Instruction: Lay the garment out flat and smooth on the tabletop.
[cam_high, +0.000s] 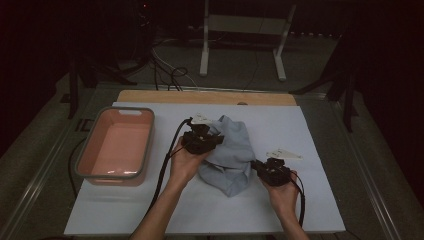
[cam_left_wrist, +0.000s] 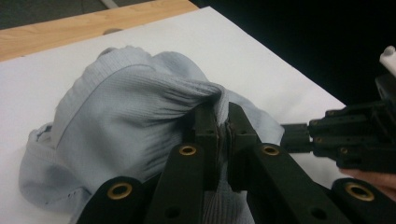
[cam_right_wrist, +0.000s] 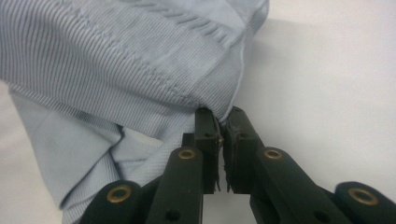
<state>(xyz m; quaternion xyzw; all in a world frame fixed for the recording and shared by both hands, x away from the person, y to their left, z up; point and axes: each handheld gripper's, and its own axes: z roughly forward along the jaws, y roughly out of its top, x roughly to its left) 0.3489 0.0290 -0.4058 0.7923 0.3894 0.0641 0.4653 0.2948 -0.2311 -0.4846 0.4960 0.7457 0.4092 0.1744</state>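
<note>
White sheet (cam_high: 310, 150) is covering most of the table, w/ a pink tub (cam_high: 118, 145) sitting at its left side, well apart from the work. Light blue ribbed garment (cam_high: 231, 152) is lying bunched near the sheet's middle, between the two hands.

Key relation: the garment is lying between the tongs, so each pair is pinching an opposite side of it. Its long axis in the high view is running from far-left down to near-right, roughly along the line joining the two tongs. The upper, wider end is pointing away from the person; the narrower, folded end is pointing back toward the near edge. Which part is collar or hem I can't tell, too crumpled.

Left gripper (cam_high: 216, 138) is sitting on the upper left edge, jaws narrowed right down and pinching a fold of the fabric, which is puckering into them in the left gripper view (cam_left_wrist: 223, 123). Right gripper (cam_high: 256, 165) is at the lower right edge, jaws likewise nearly together on a seamed edge (cam_right_wrist: 223, 122).

Neither hand is nearer, both are already on it. My guess: next move is pulling apart along that axis to spread the garment flat.
</note>
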